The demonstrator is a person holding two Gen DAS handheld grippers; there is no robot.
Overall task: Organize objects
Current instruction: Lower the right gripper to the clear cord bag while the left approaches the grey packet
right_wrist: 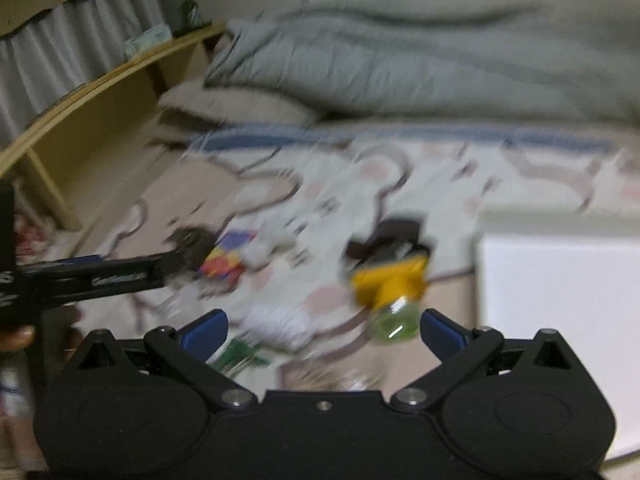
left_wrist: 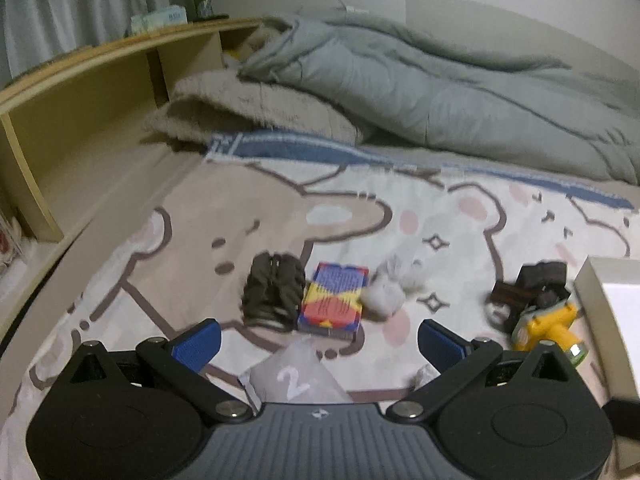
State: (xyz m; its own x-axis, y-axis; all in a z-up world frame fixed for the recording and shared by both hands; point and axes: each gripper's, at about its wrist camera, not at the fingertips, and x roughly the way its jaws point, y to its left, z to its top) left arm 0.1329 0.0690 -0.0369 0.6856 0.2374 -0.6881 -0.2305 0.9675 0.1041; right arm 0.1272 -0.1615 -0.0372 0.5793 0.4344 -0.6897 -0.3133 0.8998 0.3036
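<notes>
Several small items lie on a bear-print blanket (left_wrist: pixel 240 216). The left wrist view shows a dark brown bundle (left_wrist: pixel 274 292), a colourful box (left_wrist: pixel 334 300), a crumpled grey cloth (left_wrist: pixel 388 292), a dark brown item (left_wrist: pixel 532 284) and a yellow toy with a green tip (left_wrist: pixel 548 328). My left gripper (left_wrist: pixel 320 344) is open just short of the box, above a grey pouch marked "2" (left_wrist: pixel 298 380). The right wrist view is blurred. My right gripper (right_wrist: pixel 323 332) is open, with the yellow toy (right_wrist: pixel 390 284) just ahead to its right and nothing between its fingers.
A white box (left_wrist: pixel 612 312) (right_wrist: pixel 560 312) stands at the right. A rumpled grey duvet (left_wrist: pixel 440 92) and a beige pillow (left_wrist: pixel 256 108) fill the back. A wooden headboard shelf (left_wrist: pixel 100 112) runs along the left. My left gripper's body (right_wrist: pixel 92 276) and a hand (right_wrist: pixel 16 338) show at the left.
</notes>
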